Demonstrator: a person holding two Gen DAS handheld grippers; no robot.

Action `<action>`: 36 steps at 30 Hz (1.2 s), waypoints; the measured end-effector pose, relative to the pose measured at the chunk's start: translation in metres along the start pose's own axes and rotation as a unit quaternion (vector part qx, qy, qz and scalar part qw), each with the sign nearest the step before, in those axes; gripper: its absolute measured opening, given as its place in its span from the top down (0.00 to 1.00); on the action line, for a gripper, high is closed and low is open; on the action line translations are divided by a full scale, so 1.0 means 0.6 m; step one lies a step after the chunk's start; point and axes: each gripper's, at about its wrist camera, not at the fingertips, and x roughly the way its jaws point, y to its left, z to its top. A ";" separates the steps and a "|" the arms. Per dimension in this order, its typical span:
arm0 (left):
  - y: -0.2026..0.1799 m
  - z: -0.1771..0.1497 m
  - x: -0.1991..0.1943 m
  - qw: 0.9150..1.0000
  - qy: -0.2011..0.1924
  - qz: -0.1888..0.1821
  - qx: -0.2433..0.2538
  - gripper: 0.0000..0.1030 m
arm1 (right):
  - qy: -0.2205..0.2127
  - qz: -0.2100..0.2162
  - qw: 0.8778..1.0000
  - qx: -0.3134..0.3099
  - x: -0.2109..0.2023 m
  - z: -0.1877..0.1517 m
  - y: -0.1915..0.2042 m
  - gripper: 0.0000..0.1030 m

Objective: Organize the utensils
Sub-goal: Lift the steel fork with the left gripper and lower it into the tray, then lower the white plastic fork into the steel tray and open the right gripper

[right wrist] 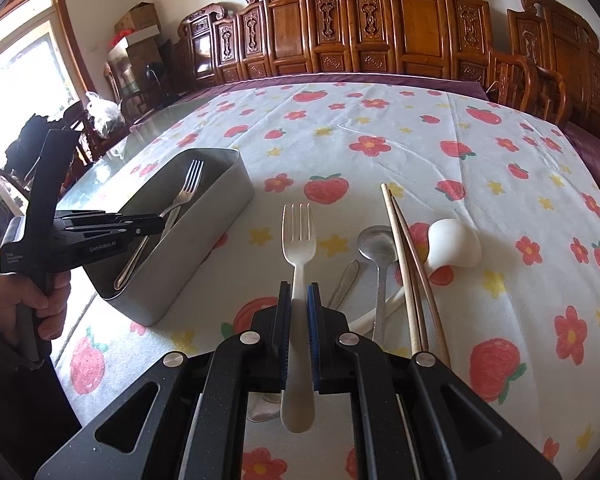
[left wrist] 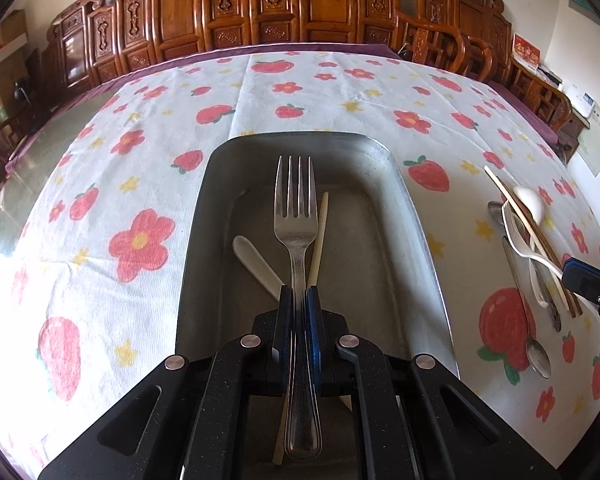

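Observation:
My left gripper (left wrist: pixel 299 294) is shut on a metal fork (left wrist: pixel 296 216) and holds it over the grey metal tray (left wrist: pixel 416 216). A white spoon handle (left wrist: pixel 256 260) and a pale chopstick (left wrist: pixel 319 236) lie in the tray under it. My right gripper (right wrist: pixel 299 290) is shut on a white plastic fork (right wrist: pixel 299 236), held above the tablecloth to the right of the tray (right wrist: pixel 204 256). The left gripper (right wrist: pixel 100 228) and its metal fork (right wrist: pixel 184 192) show in the right wrist view.
To the right of the tray lie a metal spoon (right wrist: pixel 376 244), a pair of chopsticks (right wrist: pixel 408 264), a white ceramic spoon (right wrist: pixel 454 244) and a metal handle (right wrist: pixel 346 280). The same pile (left wrist: pixel 528 248) shows in the left wrist view. Carved wooden chairs (right wrist: pixel 380 24) line the table's far side.

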 end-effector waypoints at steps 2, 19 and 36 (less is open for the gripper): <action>0.001 -0.001 -0.011 1.000 -0.011 0.000 0.002 0.93 | 0.000 0.000 1.000 -0.001 0.000 0.000 0.003 0.91; 0.044 0.018 -0.102 0.997 -0.079 0.004 0.007 0.93 | -0.023 0.016 1.000 -0.009 -0.016 0.045 0.083 0.91; 0.129 0.026 -0.127 0.995 -0.098 0.004 -0.020 0.93 | 0.013 0.000 1.000 0.003 0.120 0.118 0.216 0.91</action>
